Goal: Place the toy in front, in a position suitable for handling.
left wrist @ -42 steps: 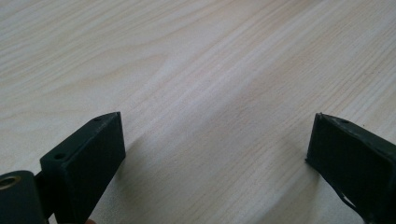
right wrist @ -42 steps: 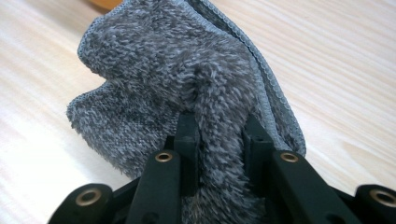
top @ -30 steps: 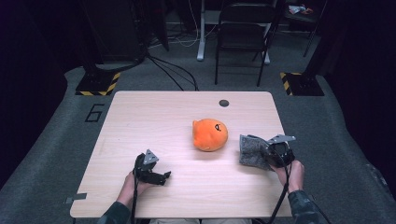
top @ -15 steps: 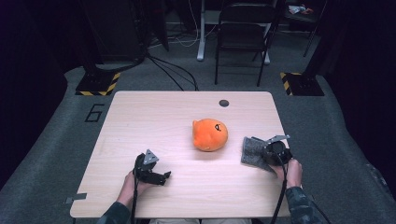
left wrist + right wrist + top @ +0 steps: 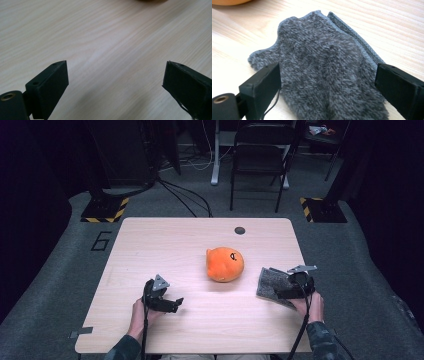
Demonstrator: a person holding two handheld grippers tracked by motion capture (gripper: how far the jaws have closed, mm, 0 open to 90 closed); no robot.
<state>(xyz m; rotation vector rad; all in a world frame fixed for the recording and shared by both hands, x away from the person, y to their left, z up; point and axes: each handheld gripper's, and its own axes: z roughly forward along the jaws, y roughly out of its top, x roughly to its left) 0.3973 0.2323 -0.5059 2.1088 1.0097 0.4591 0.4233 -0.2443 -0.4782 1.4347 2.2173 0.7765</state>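
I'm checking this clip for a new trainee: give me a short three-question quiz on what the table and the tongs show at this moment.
1. True or false: the right tongs are clamped on the grey cloth.
2. What lies between the two hands, near the middle of the table? A) a blue cup B) an orange plush toy C) a book
3. What do the left tongs have between their jaws?

Key:
1. False. The jaws stand wide apart; they have just been opening, and the cloth lies loose on the table between them.
2. B.
3. Nothing but bare wood; they are open.
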